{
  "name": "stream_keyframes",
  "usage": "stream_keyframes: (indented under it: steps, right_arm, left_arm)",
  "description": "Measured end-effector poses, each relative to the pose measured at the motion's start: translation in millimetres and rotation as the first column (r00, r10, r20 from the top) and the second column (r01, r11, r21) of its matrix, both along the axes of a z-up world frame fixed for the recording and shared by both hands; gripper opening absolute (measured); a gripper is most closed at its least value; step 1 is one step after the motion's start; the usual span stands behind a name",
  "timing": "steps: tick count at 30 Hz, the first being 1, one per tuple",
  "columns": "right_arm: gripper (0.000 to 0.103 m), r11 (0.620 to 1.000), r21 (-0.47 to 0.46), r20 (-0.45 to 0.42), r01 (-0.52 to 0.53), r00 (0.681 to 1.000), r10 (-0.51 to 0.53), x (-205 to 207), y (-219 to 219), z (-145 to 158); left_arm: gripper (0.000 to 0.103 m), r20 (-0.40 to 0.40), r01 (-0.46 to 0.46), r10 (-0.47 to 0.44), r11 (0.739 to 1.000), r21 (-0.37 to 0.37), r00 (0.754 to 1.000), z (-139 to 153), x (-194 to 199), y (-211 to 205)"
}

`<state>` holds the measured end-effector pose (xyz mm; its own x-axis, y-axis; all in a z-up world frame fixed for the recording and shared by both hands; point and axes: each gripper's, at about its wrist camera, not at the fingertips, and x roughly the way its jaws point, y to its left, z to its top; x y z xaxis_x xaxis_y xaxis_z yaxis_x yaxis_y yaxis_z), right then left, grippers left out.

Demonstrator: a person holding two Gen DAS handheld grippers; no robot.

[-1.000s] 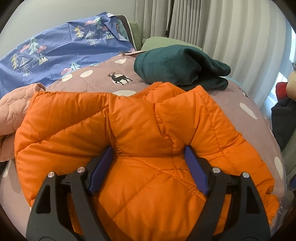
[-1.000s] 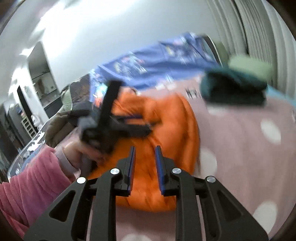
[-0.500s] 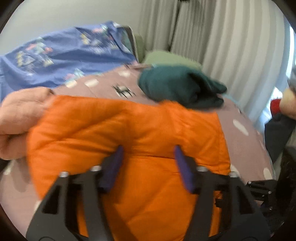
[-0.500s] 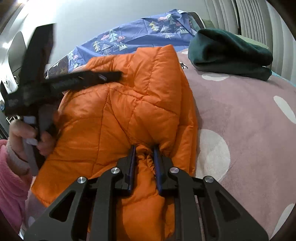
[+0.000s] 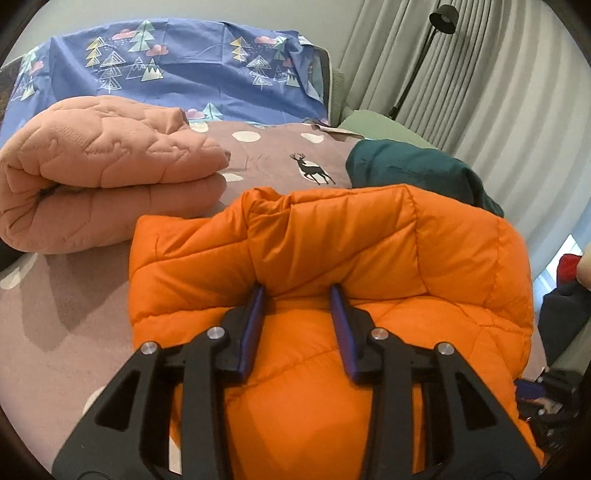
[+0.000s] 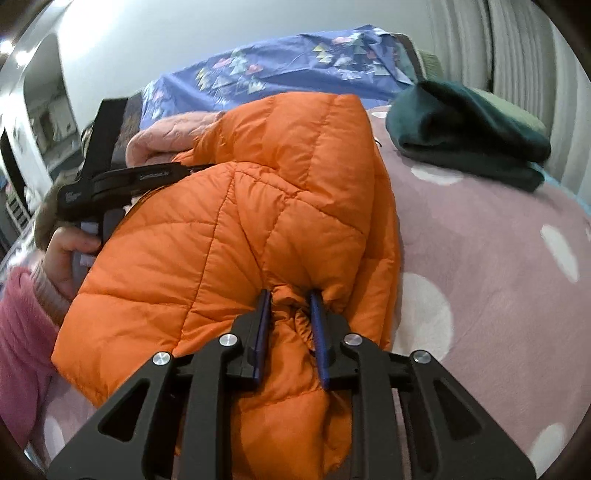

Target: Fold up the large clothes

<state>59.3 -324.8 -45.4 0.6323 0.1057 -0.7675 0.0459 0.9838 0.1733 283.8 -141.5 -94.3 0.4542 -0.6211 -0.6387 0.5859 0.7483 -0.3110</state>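
Left wrist view has your left gripper (image 5: 299, 291) closing its fingers onto a thick fold of the orange puffer jacket (image 5: 369, 243) on the bed (image 5: 74, 314). Right wrist view: your right gripper (image 6: 290, 295) pinches a bunched ridge, fingers narrow, just easing apart.

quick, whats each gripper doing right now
left gripper: just been closing, fingers clamped on the orange puffer jacket
right gripper: pinching a bunched fold of it

Pale pleated curtains (image 5: 491, 110) hang behind a black floor lamp (image 5: 441, 16) beside a plain light wall (image 6: 192, 40).
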Motion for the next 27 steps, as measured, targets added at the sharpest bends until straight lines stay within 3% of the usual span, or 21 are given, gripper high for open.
stream_keyframes:
  steps: [2, 4, 9, 12, 13, 15, 16, 17, 18, 20, 27]
  right_arm:
    - [0.03, 1.0, 0.008, 0.0, -0.021, 1.0, 0.021, -1.8, -2.7, 20.3]
    - [0.045, 0.999, -0.013, 0.066, -0.035, 0.997, 0.036, -1.5, -4.6, 52.2]
    - [0.046, 0.993, -0.104, 0.176, -0.056, 0.982, 0.074, 41.1, 0.9, 86.4]
    - [0.044, 0.99, -0.123, 0.162, -0.069, 0.983, 0.089, 87.3, 1.5, 66.7]
    - [0.038, 0.987, -0.154, 0.146, -0.053, 0.986, 0.076, 100.8, 0.3, 55.2]
    - [0.035, 0.959, -0.282, 0.089, 0.03, 0.996, -0.005, 131.4, -5.8, 16.2]
    - [0.035, 0.951, -0.303, 0.077, 0.055, 0.996, -0.034, 140.8, -12.8, -6.8]
    - [0.035, 0.96, -0.271, 0.072, 0.068, 0.996, -0.05, 144.1, -19.6, -20.2]
    - [0.036, 0.982, -0.169, 0.063, 0.087, 0.995, -0.077, 144.9, -33.2, -34.1]
    - [0.037, 0.994, -0.06, 0.063, 0.093, 0.994, -0.09, 142.2, -48.8, -41.9]
    - [0.038, 0.997, 0.007, 0.069, 0.076, 0.995, -0.076, 139.2, -56.4, -50.7]
  left_arm:
    - [0.038, -0.004, 0.001, -0.001, 1.0, -0.025, 1.0, -0.7, -1.2, 5.3]
    - [0.038, -0.006, 0.004, -0.004, 0.999, -0.039, 1.0, -0.3, -0.8, 7.4]
    - [0.038, 0.009, 0.014, -0.014, 1.0, -0.028, 1.0, 1.7, -2.2, 8.1]
    - [0.039, 0.026, 0.014, -0.014, 1.0, -0.016, 1.0, 2.4, -5.5, 9.3]
    - [0.039, 0.037, 0.013, -0.013, 1.0, -0.009, 0.999, 3.0, -7.3, 9.7]
    - [0.04, 0.055, 0.01, -0.01, 1.0, 0.004, 0.998, 3.6, -10.5, 10.5]
    - [0.041, 0.065, 0.012, -0.012, 1.0, 0.008, 0.998, 3.9, -11.3, 10.7]
    - [0.041, 0.072, 0.014, -0.015, 1.0, 0.014, 0.997, 4.2, -10.9, 10.1]
    - [0.041, 0.085, 0.011, -0.013, 1.0, 0.025, 0.996, 4.6, -11.6, 8.6]
    - [0.042, 0.088, 0.014, -0.016, 0.999, 0.033, 0.996, 4.1, -10.6, 7.3]
    - [0.043, 0.075, 0.012, -0.013, 1.0, 0.016, 0.997, 3.7, -8.3, 11.3]
